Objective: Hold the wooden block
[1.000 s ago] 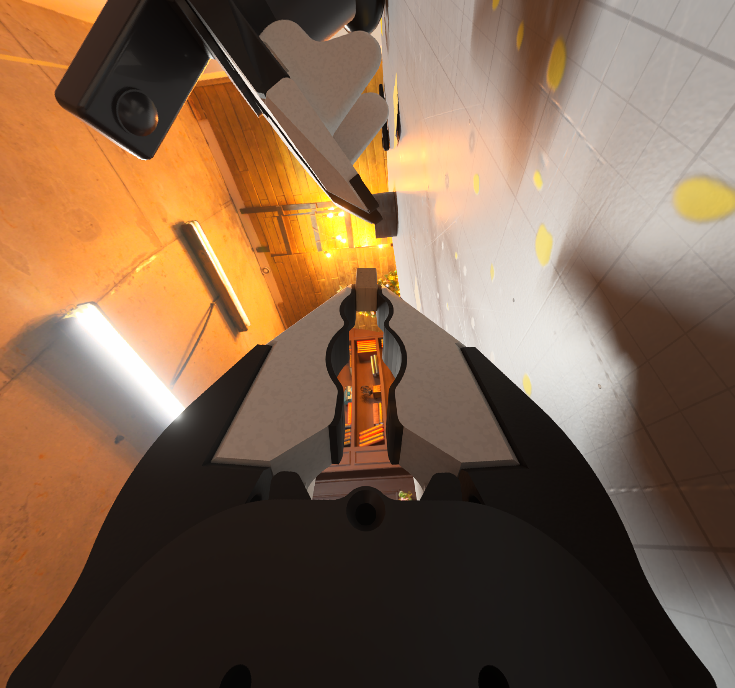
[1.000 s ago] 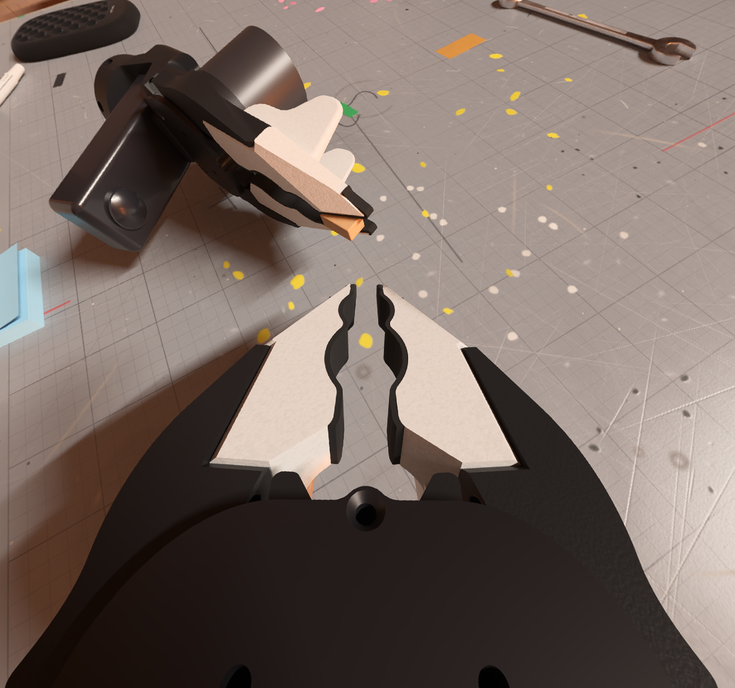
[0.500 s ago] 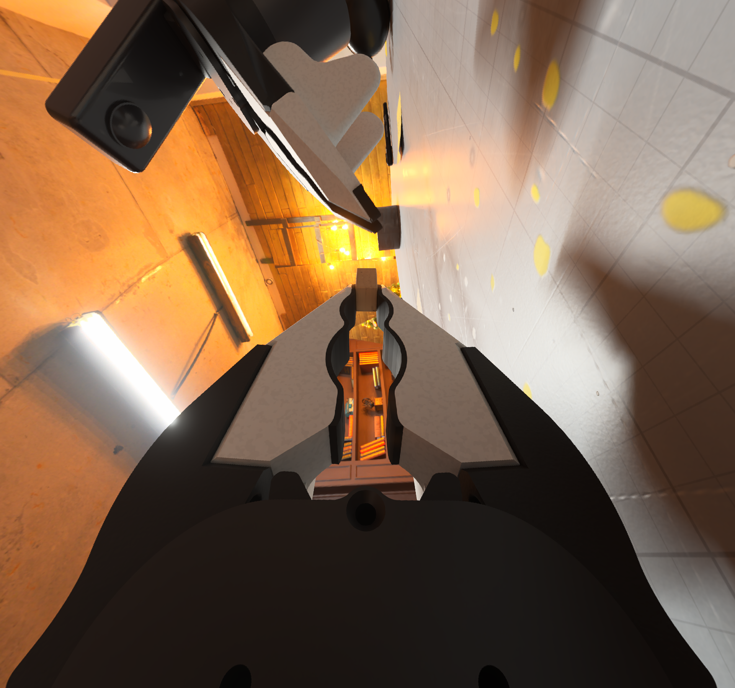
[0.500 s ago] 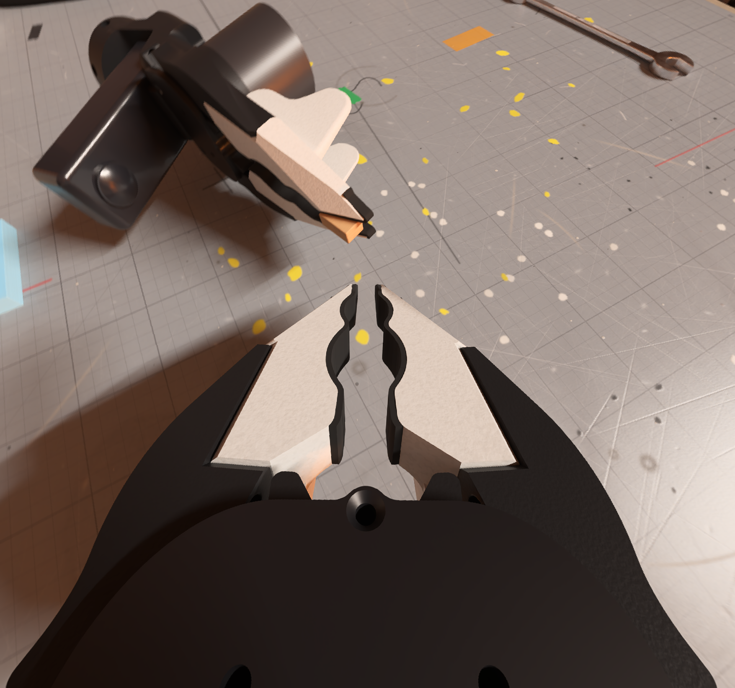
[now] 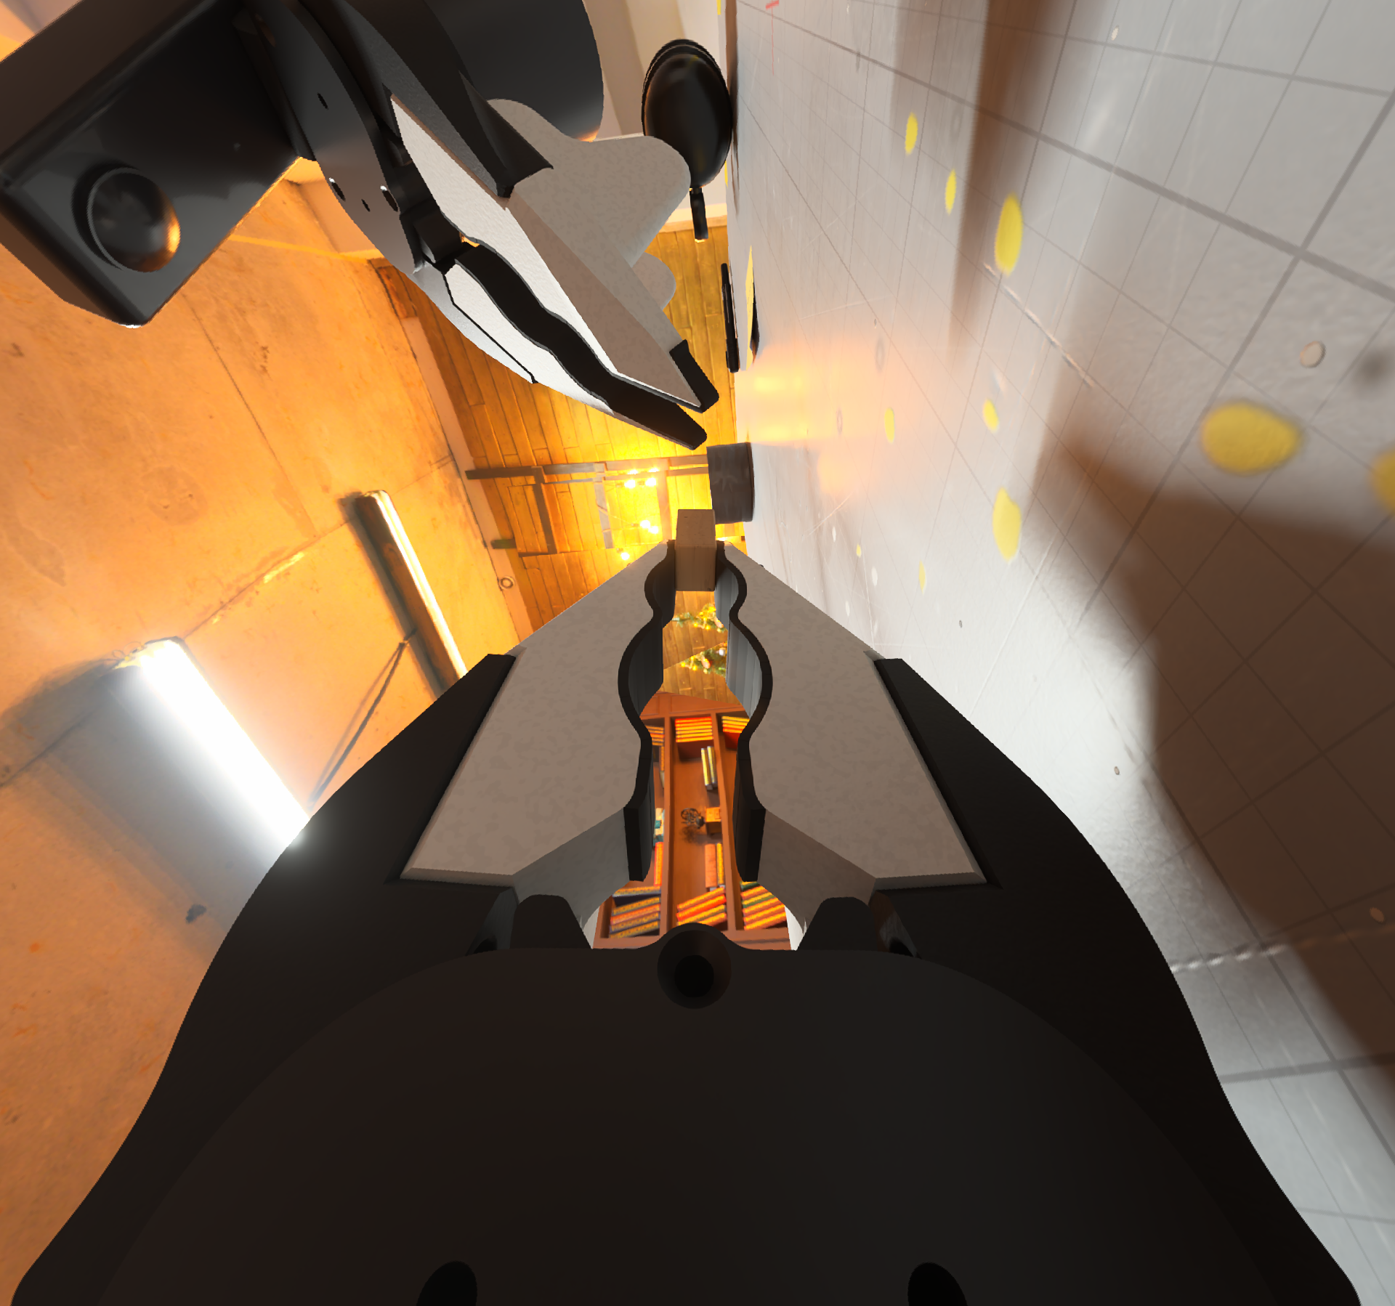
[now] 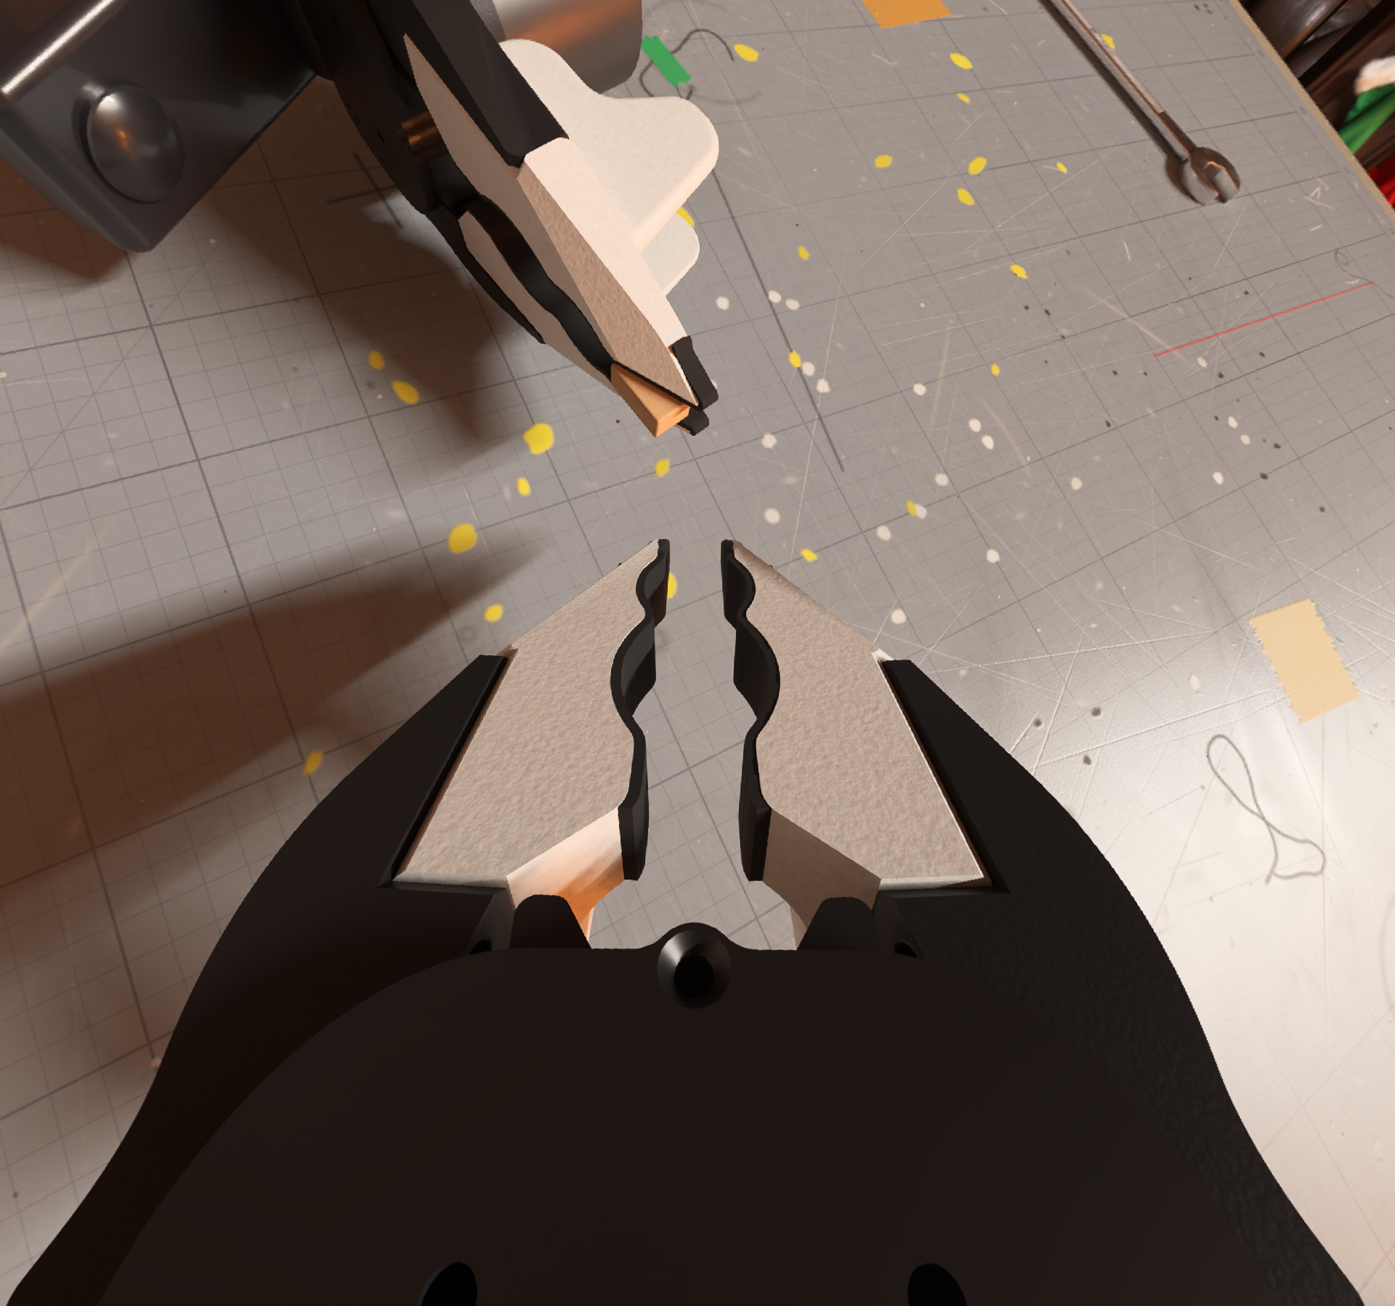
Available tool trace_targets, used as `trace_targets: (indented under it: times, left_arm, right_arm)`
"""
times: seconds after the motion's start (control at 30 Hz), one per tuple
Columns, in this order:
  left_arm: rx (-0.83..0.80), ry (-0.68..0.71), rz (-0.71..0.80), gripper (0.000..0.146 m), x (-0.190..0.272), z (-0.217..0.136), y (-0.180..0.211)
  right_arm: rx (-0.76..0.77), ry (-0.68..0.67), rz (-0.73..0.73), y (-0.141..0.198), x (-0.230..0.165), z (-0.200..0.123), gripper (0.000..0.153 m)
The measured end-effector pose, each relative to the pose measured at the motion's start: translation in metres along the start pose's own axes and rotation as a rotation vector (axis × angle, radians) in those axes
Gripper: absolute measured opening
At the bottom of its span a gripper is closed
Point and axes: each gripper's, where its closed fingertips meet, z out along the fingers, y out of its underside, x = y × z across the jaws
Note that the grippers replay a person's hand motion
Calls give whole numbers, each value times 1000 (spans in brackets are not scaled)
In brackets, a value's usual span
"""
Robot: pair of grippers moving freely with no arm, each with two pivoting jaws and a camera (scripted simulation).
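Note:
The wooden block (image 5: 694, 549) is a small tan bar pinched between the tips of my left gripper (image 5: 693, 562), which is shut on it. In the right wrist view the left gripper (image 6: 679, 402) comes in from the upper left, held above the mat, with the wooden block's (image 6: 651, 411) end sticking out at its tips. My right gripper (image 6: 694, 553) is empty, its jaws a narrow gap apart, a short way in front of the block and pointing toward it. In the left wrist view the right gripper (image 5: 698, 417) hangs at the upper left, close to the block.
A grey gridded cutting mat (image 6: 1057, 440) with paint flecks covers the table. On it lie a steel wrench (image 6: 1117, 55), an orange patch (image 6: 903, 6), a tan patch (image 6: 1302, 662) and a green tag (image 6: 664, 58). The table edge (image 6: 1253, 9) runs along the upper right. A dark block (image 5: 731, 481) sits on the mat.
The right gripper has moved closer to the left gripper and the block, which now look larger in its view. Its jaws stand slightly wider. The left gripper keeps its hold.

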Motion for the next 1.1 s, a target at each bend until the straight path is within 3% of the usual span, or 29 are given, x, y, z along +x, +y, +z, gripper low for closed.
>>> trace_targets:
  times: [1.1]
  left_arm:
    - [-32,-18,15,9,-3,17,5]
  right_arm:
    - [98,-33,140,-11,4,6,17]
